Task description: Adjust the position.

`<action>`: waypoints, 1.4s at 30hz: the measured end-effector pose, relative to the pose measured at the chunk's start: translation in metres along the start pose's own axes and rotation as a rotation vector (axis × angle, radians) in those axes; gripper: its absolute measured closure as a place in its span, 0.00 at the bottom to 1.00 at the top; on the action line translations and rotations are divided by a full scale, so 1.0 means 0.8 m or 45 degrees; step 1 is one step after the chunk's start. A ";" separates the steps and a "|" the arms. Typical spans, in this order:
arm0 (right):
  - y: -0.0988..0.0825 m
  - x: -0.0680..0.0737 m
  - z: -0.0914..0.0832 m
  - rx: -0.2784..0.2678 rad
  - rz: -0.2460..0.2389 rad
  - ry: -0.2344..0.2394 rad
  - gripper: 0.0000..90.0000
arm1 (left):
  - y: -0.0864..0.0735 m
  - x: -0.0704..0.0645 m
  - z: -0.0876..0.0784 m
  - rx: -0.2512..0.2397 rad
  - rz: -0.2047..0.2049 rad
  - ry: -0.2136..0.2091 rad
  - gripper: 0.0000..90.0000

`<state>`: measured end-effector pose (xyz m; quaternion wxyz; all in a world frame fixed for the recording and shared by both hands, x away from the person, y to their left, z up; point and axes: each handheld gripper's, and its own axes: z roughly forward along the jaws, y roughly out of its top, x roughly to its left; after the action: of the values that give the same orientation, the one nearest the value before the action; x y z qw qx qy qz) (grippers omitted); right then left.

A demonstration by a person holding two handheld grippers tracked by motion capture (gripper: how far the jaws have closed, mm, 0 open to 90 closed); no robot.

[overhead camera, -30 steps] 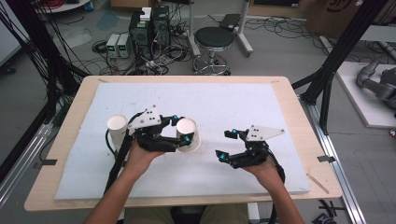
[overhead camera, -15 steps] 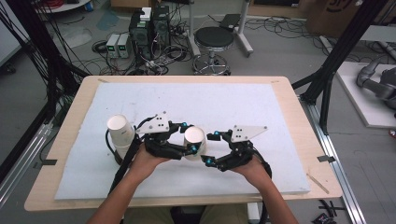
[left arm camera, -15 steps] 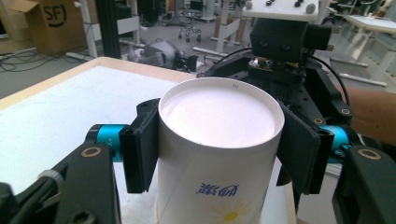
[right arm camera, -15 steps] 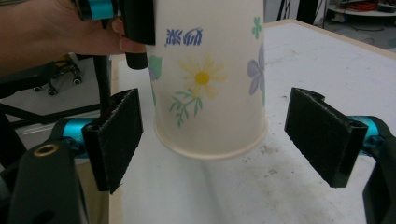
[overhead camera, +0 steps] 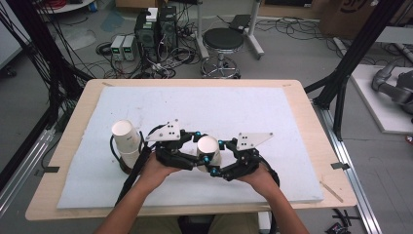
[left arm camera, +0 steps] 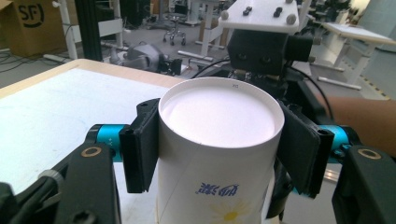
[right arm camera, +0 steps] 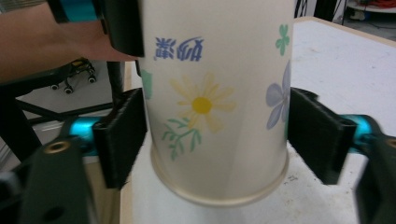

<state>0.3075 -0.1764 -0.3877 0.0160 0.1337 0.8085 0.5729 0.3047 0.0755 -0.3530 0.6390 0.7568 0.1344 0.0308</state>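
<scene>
Over a white foam mat (overhead camera: 292,126) on a wooden table (overhead camera: 87,97), a person holds an upturned paper cup (overhead camera: 208,148) between two hand-held grippers near the middle of the table's near half. The left gripper (overhead camera: 199,151) grips the cup from the left, its black jaws pressed flat against the cup's sides just under the closed base, which faces up. In the left gripper view, the cup (left arm camera: 219,140) stands between those pads, its printed writing upside down. The right gripper (overhead camera: 216,158) comes in from the right at a lower point on the same cup; its jaws have just been closing with the cup between them. In the right gripper view, the flowered cup (right arm camera: 217,102) hangs rim down above the mat, the left pad touching its wall or all but touching, while a thin gap shows at the right pad. A second cup stack (overhead camera: 127,144) stands upside down on the mat to the left, just beside the left hand (overhead camera: 158,170). The right hand (overhead camera: 263,178) is at the near edge.
</scene>
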 end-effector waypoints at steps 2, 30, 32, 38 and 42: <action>0.000 0.000 0.001 0.003 -0.003 0.003 0.28 | 0.000 -0.001 0.001 -0.001 -0.002 -0.002 0.40; 0.010 -0.010 -0.023 0.149 -0.072 0.017 0.35 | 0.008 0.002 -0.016 0.166 0.009 0.032 0.12; 0.011 -0.011 -0.023 0.170 -0.078 0.016 0.35 | 0.011 0.002 -0.018 0.182 0.020 0.027 0.12; 0.019 -0.013 -0.023 0.255 -0.121 0.017 0.35 | 0.018 0.004 -0.017 0.255 0.036 -0.001 0.12; 0.026 -0.011 -0.023 0.310 -0.167 0.018 0.35 | 0.021 0.004 -0.012 0.320 0.048 -0.014 0.13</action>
<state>0.3171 -0.1888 -0.3629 0.0313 0.0774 0.8791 0.4694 0.3087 0.0831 -0.3354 0.5391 0.8335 0.1195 0.0215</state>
